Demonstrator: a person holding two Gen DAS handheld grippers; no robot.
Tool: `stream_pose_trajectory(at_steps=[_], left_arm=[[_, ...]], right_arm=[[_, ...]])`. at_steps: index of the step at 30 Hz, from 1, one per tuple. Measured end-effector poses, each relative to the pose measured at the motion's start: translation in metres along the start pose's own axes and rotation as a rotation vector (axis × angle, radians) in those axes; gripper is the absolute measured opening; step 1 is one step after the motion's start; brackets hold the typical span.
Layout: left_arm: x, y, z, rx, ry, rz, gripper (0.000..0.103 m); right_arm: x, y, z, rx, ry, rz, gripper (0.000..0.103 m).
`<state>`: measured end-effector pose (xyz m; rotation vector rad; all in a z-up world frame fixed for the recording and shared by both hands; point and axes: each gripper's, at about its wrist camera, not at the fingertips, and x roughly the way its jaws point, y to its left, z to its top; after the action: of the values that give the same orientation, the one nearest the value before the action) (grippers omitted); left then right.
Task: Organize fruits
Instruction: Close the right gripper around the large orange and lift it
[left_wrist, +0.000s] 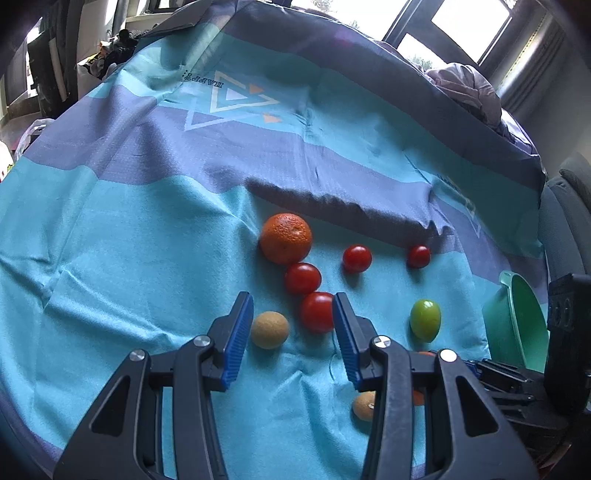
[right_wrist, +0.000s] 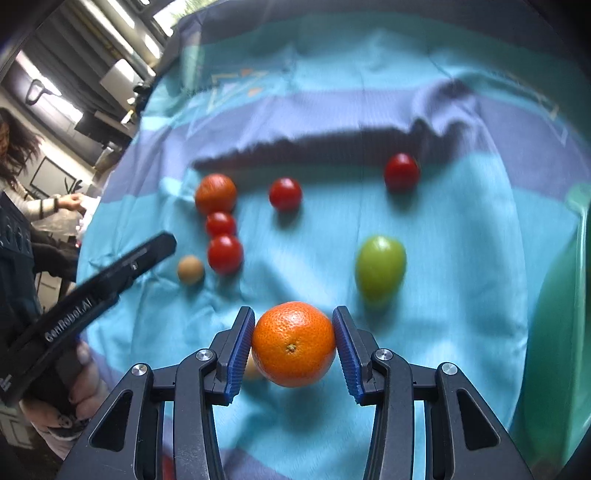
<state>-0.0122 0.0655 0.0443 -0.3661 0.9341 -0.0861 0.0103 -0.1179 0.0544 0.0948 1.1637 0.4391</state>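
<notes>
My right gripper (right_wrist: 293, 341) is shut on an orange mandarin (right_wrist: 293, 343) and holds it above the blue cloth. My left gripper (left_wrist: 293, 325) is open and empty, low over the cloth; a tan round fruit (left_wrist: 269, 329) and a red tomato (left_wrist: 317, 312) lie between its fingertips. Beyond them lie another mandarin (left_wrist: 285, 238), several more red tomatoes (left_wrist: 302, 278) and a green fruit (left_wrist: 425, 319). A second tan fruit (left_wrist: 364, 405) lies near the right finger. The green fruit (right_wrist: 380, 267) shows ahead of the held mandarin.
A green plastic bowl (left_wrist: 517, 325) stands at the right edge of the cloth, also in the right wrist view (right_wrist: 561, 332). A raised fold (left_wrist: 351, 210) crosses the blue striped cloth behind the fruits. A person (right_wrist: 22, 206) stands at the far left.
</notes>
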Motion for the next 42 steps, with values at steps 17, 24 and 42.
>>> stream_pose_trajectory(at_steps=[17, 24, 42], left_arm=[[0.01, -0.076, -0.034, 0.23, 0.158, -0.267, 0.045], [0.026, -0.094, -0.048, 0.299, 0.195, -0.176, 0.045], [0.014, -0.101, -0.044, 0.304, 0.115, -0.166, 0.045]], right_arm=[[-0.042, -0.035, 0.003, 0.228, -0.149, 0.136, 0.05], [-0.016, -0.049, -0.004, 0.293, -0.012, 0.222, 0.05], [-0.004, -0.041, -0.009, 0.229, 0.024, 0.233, 0.048]])
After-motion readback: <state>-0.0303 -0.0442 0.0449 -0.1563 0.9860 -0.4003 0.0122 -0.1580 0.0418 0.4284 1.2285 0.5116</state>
